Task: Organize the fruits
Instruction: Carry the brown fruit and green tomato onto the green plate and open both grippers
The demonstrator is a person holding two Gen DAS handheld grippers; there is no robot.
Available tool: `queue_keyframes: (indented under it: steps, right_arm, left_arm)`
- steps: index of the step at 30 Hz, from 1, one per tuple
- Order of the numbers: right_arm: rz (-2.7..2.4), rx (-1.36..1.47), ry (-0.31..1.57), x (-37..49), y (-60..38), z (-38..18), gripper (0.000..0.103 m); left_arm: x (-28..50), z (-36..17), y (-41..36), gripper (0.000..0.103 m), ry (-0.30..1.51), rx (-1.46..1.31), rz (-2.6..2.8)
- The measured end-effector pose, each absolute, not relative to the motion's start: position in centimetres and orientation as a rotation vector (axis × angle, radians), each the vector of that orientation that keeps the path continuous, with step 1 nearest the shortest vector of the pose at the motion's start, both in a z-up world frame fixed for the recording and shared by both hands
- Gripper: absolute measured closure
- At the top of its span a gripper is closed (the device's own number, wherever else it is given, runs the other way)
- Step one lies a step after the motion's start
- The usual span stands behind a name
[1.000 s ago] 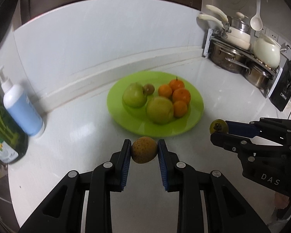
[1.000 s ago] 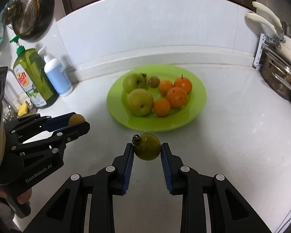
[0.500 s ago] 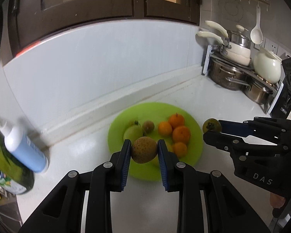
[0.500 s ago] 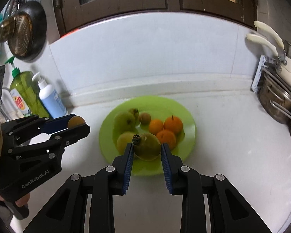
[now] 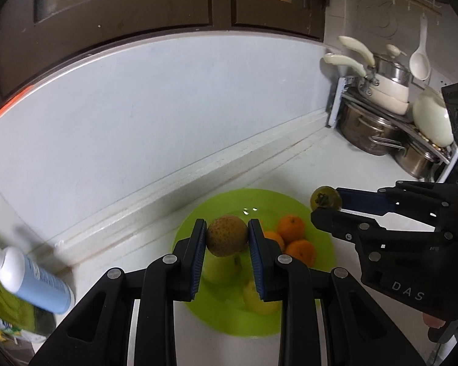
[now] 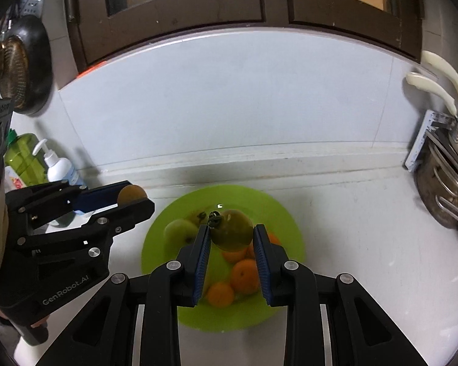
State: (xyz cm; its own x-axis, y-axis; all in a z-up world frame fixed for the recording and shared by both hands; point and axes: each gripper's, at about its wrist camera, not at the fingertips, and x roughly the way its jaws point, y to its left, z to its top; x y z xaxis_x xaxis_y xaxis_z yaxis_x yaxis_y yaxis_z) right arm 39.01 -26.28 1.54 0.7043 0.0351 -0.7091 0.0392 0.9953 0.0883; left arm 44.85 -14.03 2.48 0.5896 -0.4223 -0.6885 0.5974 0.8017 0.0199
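A lime-green plate [image 5: 320, 222] [image 6: 278, 210] on the white counter holds oranges [image 5: 291, 228] [image 6: 244, 274] and green apples [image 5: 223, 270] [image 6: 180, 231]. My left gripper [image 5: 227, 238] is shut on a brown speckled pear [image 5: 226, 235] and holds it above the plate's near left part; it also shows in the right wrist view [image 6: 131, 196]. My right gripper [image 6: 232, 233] is shut on a green persimmon [image 6: 233, 228] above the plate; in the left wrist view it [image 5: 325, 202] hovers over the plate's right edge.
A blue pump bottle [image 5: 30, 277] [image 6: 61, 167] and a green soap bottle [image 6: 24, 158] stand at the left by the wall. A rack of steel pots [image 5: 378, 125] [image 6: 442, 192] stands at the right. Dark cabinets hang above the white backsplash.
Both grippers have risen and moved forward with their fruit, from in front of the plate to above it. The plate now sits lower and closer in both views.
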Motion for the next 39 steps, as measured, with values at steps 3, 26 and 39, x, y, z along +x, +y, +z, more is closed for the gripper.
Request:
queue_keyframes:
  steps: [3, 26, 39]
  right_arm:
    - [-0.009, 0.086, 0.808, 40.4, -26.7, 1.0, 0.073]
    - [0.014, 0.117, 0.972, 47.9, -29.9, -4.7, 0.073]
    - [0.034, 0.134, 1.025, 49.6, -30.2, -6.5, 0.073]
  left_arm:
    - [46.2, 2.1, -14.7, 0.075, 0.748, 0.267, -0.605]
    - [53.7, -4.5, -18.4, 0.075, 0.941, 0.282, -0.647]
    - [54.0, -4.6, -18.7, 0.069, 0.945, 0.300, -0.619]
